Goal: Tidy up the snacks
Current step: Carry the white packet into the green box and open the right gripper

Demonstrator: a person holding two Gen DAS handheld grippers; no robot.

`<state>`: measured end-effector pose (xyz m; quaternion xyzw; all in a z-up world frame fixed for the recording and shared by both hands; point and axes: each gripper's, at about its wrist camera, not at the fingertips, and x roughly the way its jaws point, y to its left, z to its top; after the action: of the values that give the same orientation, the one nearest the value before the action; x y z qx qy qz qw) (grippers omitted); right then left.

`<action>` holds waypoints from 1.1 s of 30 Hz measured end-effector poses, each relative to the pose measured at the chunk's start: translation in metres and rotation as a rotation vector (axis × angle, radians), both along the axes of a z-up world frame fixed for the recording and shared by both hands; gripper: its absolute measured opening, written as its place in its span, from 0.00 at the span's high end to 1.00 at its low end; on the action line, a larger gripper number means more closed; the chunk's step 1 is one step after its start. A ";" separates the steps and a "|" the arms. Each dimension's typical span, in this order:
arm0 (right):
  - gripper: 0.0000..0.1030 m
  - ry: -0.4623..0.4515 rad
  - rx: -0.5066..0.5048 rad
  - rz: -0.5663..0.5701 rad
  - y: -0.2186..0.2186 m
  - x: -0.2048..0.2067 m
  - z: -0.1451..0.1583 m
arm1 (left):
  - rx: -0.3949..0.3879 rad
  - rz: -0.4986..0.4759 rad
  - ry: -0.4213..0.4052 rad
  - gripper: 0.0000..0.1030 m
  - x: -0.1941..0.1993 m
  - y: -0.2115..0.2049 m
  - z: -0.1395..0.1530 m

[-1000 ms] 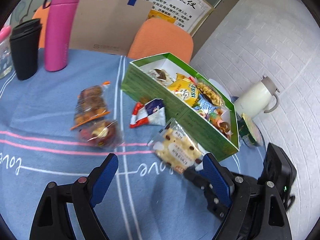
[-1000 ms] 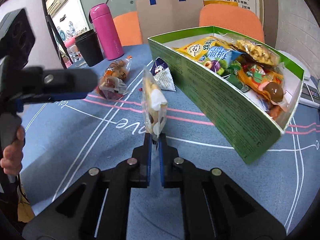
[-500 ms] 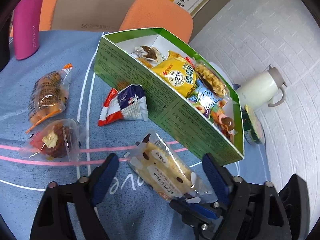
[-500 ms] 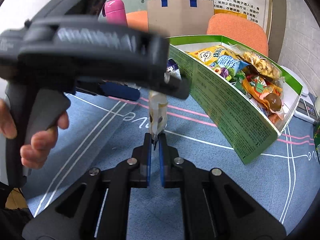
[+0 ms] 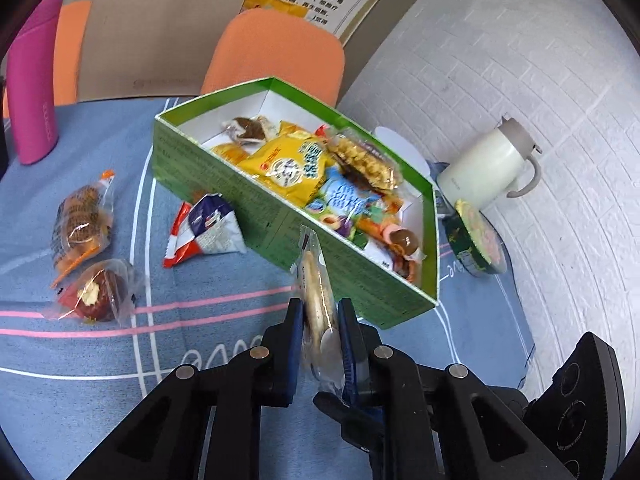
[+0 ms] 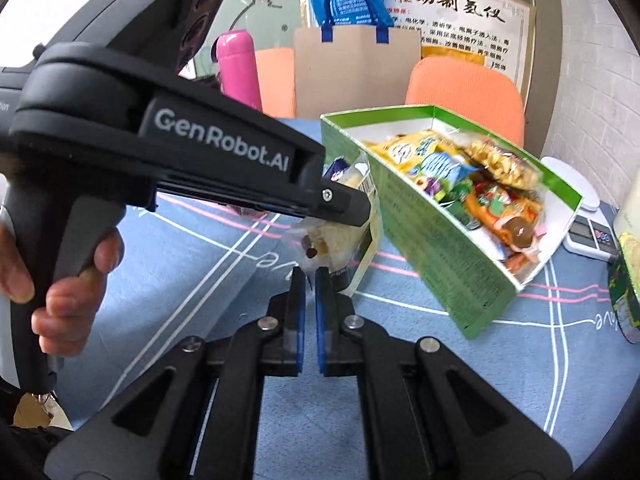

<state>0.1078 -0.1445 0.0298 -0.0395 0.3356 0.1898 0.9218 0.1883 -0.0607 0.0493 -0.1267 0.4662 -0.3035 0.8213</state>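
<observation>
Snacks fill the open green cardboard box (image 5: 224, 168) with its white inside: a yellow crinkly bag (image 5: 292, 168), a blue-and-white packet (image 5: 344, 196), a clear pack of golden puffed pieces (image 5: 366, 158), a dark pastry in clear wrap (image 5: 248, 128) at the far end, and orange wrappers with a brown ball (image 5: 404, 238) at the near end. The box stands on a blue cloth-covered table (image 5: 120, 360) with pink and white lines. A clear-wrapped pale cake bar with dark chips (image 5: 316, 300) is held edge-on, upright, just in front of the box's near wall; the left gripper (image 5: 320, 320) is clamped on its sides, and the right gripper (image 6: 310, 280) pinches its lower seam with narrow jaws. Loose on the cloth left of the box lie a blue, white and red pouch (image 5: 208, 228), a clear pack of brown biscuits (image 5: 80, 224) and a wrapped red-brown cake (image 5: 96, 296). A cream jug (image 5: 484, 164) and a pink bottle (image 5: 34, 100) stand nearby
</observation>
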 end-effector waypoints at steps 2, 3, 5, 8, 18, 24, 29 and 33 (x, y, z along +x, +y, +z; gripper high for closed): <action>0.95 -0.017 0.004 -0.006 -0.004 -0.003 0.005 | -0.008 0.006 -0.016 0.84 -0.003 -0.002 0.007; 0.95 -0.030 0.009 -0.011 -0.007 -0.005 0.008 | -0.014 0.006 -0.025 0.84 -0.004 -0.003 0.011; 0.95 -0.062 0.019 -0.020 -0.011 -0.009 0.017 | -0.023 -0.004 -0.054 0.84 -0.008 -0.006 0.024; 0.95 -0.111 0.023 -0.044 -0.019 -0.012 0.030 | -0.025 -0.025 -0.098 0.84 -0.009 -0.014 0.042; 0.94 -0.174 0.024 -0.207 -0.068 0.007 0.047 | -0.031 -0.094 -0.170 0.84 0.017 -0.071 0.073; 0.91 -0.112 -0.010 -0.289 -0.094 0.035 0.029 | -0.002 -0.104 -0.166 0.77 0.042 -0.099 0.059; 0.43 -0.109 -0.049 -0.319 -0.100 0.036 0.013 | 0.041 -0.021 -0.122 0.20 0.049 -0.088 0.037; 0.36 -0.090 -0.051 -0.333 -0.102 0.038 0.008 | 0.046 0.024 -0.086 0.19 0.055 -0.075 0.030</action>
<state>0.1462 -0.2470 0.0375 -0.0149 0.3005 0.0239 0.9534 0.2435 -0.1353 0.0794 -0.1000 0.4358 -0.2882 0.8468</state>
